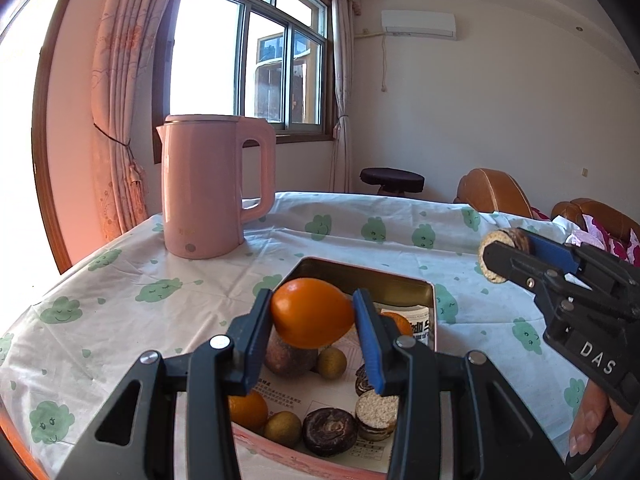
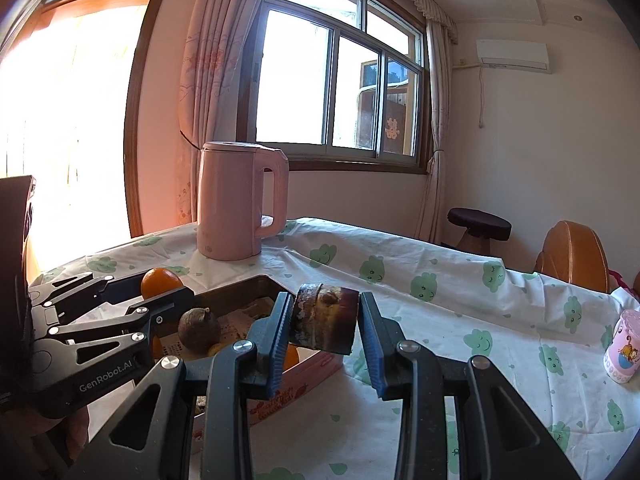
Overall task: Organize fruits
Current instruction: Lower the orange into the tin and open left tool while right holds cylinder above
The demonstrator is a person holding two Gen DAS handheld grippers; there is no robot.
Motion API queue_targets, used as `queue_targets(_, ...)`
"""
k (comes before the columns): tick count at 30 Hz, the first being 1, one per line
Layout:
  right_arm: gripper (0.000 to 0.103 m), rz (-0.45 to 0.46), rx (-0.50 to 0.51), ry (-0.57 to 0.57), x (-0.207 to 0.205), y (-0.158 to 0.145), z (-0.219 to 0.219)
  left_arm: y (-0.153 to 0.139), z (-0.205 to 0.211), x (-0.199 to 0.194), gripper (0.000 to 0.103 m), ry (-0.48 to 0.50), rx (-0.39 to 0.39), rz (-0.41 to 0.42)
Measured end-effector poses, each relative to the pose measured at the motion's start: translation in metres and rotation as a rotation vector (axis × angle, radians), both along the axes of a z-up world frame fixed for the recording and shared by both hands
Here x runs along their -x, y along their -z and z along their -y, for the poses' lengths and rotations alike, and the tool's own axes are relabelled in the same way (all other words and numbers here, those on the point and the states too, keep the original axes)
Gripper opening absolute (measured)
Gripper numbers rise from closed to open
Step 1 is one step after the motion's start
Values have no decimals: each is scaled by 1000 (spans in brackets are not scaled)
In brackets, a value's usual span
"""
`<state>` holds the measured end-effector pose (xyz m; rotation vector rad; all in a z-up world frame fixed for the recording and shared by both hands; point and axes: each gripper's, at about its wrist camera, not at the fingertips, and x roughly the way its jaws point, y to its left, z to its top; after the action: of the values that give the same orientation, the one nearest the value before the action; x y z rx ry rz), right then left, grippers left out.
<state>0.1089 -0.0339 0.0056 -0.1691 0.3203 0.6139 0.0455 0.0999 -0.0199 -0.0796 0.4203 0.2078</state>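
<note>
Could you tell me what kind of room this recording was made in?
Probably a home living or dining room: a clothed table with a pink electric kettle, curtained window, wall air conditioner and leather sofa.

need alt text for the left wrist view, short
The left gripper holds an orange above an open tin of fruit and round cakes. At right, the right gripper grips a round cake over the cloud-print tablecloth. A pink kettle stands behind, before a window.
</note>
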Motion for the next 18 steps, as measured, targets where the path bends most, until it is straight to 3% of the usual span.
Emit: queue_targets(18, 35, -34, 42, -68, -6, 10, -47, 12, -29, 0, 42, -45, 18, -56)
